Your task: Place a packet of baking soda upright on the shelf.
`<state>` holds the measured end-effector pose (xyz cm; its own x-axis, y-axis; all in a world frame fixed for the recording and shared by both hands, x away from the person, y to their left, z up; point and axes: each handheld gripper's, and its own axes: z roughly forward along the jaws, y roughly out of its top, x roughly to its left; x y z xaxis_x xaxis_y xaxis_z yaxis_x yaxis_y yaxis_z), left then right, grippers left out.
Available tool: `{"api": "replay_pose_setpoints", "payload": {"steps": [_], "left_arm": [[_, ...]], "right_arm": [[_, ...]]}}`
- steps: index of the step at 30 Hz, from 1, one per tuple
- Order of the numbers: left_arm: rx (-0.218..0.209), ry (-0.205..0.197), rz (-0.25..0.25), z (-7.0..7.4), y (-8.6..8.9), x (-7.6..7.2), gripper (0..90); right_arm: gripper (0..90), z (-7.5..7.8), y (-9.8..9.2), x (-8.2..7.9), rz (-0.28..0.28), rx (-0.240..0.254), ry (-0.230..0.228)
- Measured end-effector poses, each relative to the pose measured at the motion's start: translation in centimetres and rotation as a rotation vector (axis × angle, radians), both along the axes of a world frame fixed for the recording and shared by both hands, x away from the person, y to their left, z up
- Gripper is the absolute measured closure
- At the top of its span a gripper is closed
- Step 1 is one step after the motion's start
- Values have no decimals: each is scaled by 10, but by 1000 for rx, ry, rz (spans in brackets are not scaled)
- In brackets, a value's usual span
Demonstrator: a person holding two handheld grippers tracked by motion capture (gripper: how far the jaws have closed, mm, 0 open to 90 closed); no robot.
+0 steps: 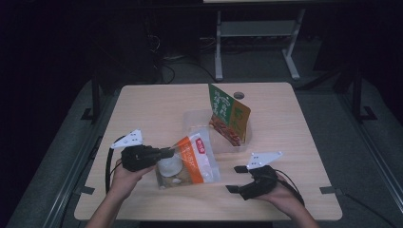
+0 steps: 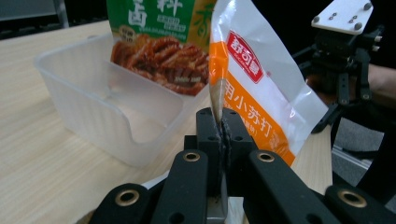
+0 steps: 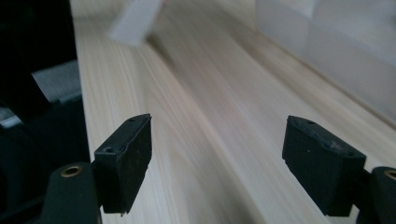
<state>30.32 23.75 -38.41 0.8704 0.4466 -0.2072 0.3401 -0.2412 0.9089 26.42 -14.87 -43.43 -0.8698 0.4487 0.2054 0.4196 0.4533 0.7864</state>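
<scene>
The left tongs (image 2: 219, 135) are clamped on the edge of an orange-and-white snack bag (image 1: 192, 159), pinching only the thin sealed seam near one corner, while the rest of the bag hangs out to the side above the desk (image 1: 142, 109), its lower end low over the wood or perhaps touching it. In the high view the bag sits just in front of a clear plastic tub (image 1: 202, 121), which already holds a green packet (image 1: 229, 114) leaning upright against its far side. The right tongs (image 3: 217, 154) stand wide apart with nothing between them, resting low near the front edge of the desk, to the right of the bag and well clear of it. The likely aim is to get the bag into the tub beside the green packet. The main risk is the hold itself: a slim pinch on slick film, with the weight of the contents pulling away from it, could let the bag slide out or swing as it travels. A swinging bag might catch the near wall of the light tub and push it along the desk, or knock the green packet flat. The packet also takes up much of the tub, so the bag could end up draped over the rim rather than inside.
</scene>
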Motion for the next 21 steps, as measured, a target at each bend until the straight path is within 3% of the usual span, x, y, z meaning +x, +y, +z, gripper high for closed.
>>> {"api": "replay_pose_setpoints", "payload": {"steps": [5,11,14,18,21], "left_arm": [[-1,-11,29,3,-3,3,881],[-10,-10,21,2,-9,6,881],[-8,-13,21,3,-11,5,881],[-8,-10,19,1,-11,5,880],[-10,-8,16,1,-12,6,880]], "right_arm": [[221,9,18,9,36,138,10],[241,14,43,16,47,123,-35],[337,11,52,22,43,136,-27],[566,10,60,25,43,163,-11],[666,8,62,26,54,164,2]]}}
